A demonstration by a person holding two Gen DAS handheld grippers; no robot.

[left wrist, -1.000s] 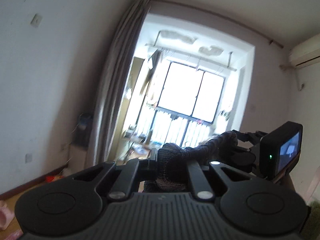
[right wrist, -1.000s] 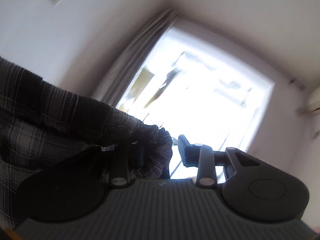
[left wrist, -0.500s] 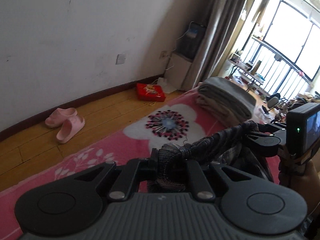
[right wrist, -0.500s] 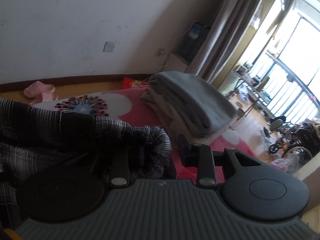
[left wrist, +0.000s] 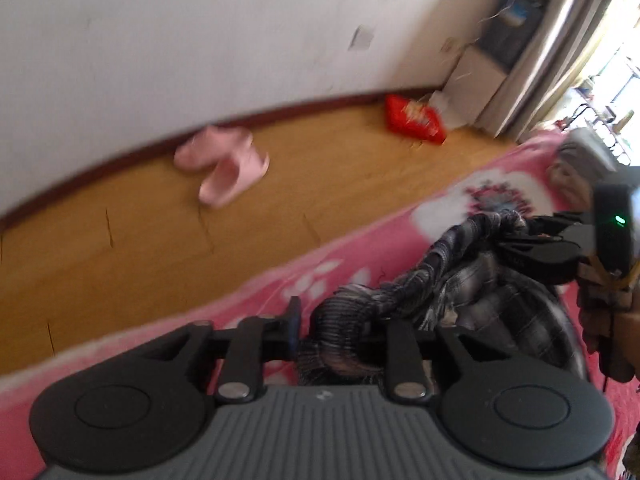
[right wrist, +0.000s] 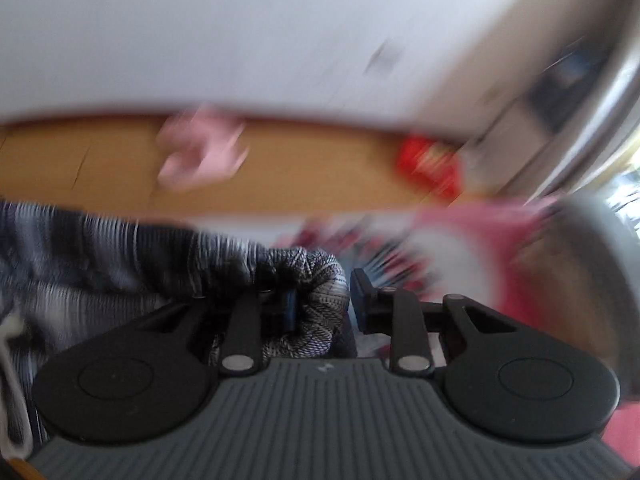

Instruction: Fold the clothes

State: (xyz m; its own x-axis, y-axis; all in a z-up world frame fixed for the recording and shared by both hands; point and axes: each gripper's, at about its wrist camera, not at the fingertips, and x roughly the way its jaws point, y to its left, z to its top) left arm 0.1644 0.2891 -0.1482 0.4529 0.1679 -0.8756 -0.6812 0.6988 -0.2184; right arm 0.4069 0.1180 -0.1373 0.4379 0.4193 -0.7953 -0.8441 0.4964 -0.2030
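Note:
A dark grey plaid garment (left wrist: 436, 280) is stretched as a bunched band between both grippers, above a pink floral blanket (left wrist: 256, 292). My left gripper (left wrist: 344, 320) is shut on one end of the band. In the left wrist view my right gripper (left wrist: 520, 236) is off to the right, clamped on the other end, with a hand (left wrist: 616, 344) behind it. The right wrist view is motion-blurred. There my right gripper (right wrist: 322, 296) is shut on a wad of the plaid garment (right wrist: 316, 280), and the rest of the cloth trails off to the left.
Beyond the blanket's edge lies a wooden floor (left wrist: 120, 248) with pink slippers (left wrist: 224, 164) and a red packet (left wrist: 416, 120) near the white wall. A folded grey pile (left wrist: 580, 160) sits on the blanket at far right, beside a curtain (left wrist: 532, 60).
Both views have swung down from the window and ceiling to the floor and bed. The grippers stay shut on the plaid garment, which has come lower over the blanket.

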